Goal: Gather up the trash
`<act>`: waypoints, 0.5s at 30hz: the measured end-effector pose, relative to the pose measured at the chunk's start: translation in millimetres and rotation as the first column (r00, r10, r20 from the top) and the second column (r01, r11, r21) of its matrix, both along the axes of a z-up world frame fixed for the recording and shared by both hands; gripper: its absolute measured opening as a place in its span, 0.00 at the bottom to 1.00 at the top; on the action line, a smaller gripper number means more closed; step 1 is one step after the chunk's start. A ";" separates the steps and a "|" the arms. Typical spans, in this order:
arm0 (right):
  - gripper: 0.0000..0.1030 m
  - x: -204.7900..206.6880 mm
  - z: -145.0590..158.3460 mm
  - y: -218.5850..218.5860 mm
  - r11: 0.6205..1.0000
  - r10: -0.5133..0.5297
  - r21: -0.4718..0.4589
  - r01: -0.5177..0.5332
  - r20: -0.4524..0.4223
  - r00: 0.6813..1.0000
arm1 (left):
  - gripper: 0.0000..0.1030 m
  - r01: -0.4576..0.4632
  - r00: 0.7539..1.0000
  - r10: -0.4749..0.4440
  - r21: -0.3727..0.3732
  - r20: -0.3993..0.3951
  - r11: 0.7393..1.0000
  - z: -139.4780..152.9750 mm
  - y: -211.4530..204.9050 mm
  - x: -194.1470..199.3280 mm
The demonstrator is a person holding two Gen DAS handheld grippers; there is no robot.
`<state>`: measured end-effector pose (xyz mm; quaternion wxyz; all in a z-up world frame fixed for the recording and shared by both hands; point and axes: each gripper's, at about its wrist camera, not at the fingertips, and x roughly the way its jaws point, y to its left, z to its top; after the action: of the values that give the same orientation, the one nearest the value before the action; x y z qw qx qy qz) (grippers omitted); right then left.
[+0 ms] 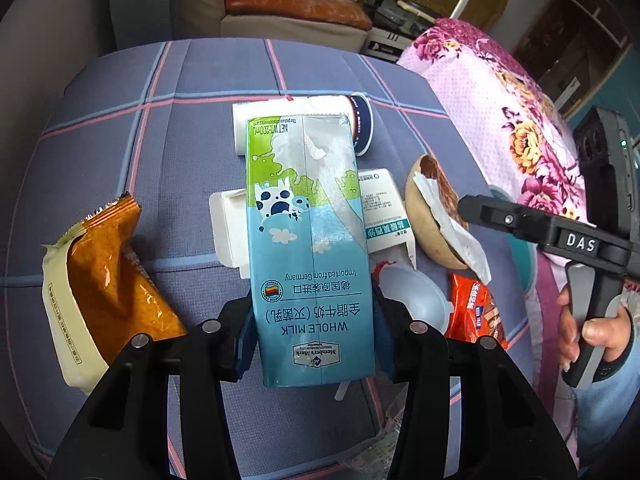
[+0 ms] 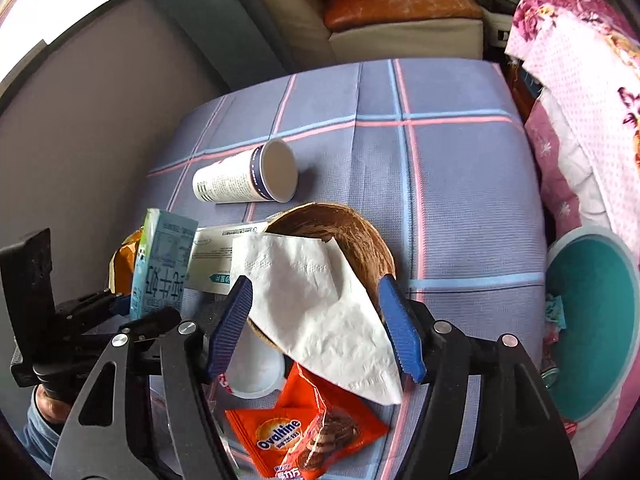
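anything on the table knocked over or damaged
Yes. The paper cup lies on its side, mouth open toward the table's middle. The milk carton held in the left gripper has torn, peeled print near its top. A white napkin droops over the brown bowl.

A home living rm: beige sofa (image 2: 400,36) w/ orange cushion (image 2: 400,4), floral quilt (image 1: 492,92), plaid-clothed table (image 2: 460,184).

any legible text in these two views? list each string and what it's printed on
"WHOLE MILK", "Imported from Germany", "NET WT:200mL", "Member's Mark": milk carton, upside down in the left wrist view.
"Ovaltine": orange sachet.
"DAS": right gripper body.
Chinese print on the carton, white box and orange wrapper: not read here.
Paper cup print: too small.
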<state>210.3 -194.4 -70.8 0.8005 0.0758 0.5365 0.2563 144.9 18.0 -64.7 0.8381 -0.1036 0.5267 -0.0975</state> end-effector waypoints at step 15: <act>0.11 -0.9 -37.2 -7.4 0.997 0.048 -0.052 -0.052 -0.066 0.997 | 0.47 -0.016 1.000 0.016 0.007 -0.012 1.000 2.4 -9.4 8.3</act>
<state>209.4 -201.7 -108.0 0.7778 0.0491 0.5704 0.2592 153.2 8.6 -62.3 0.8361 -0.1052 0.5311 -0.0883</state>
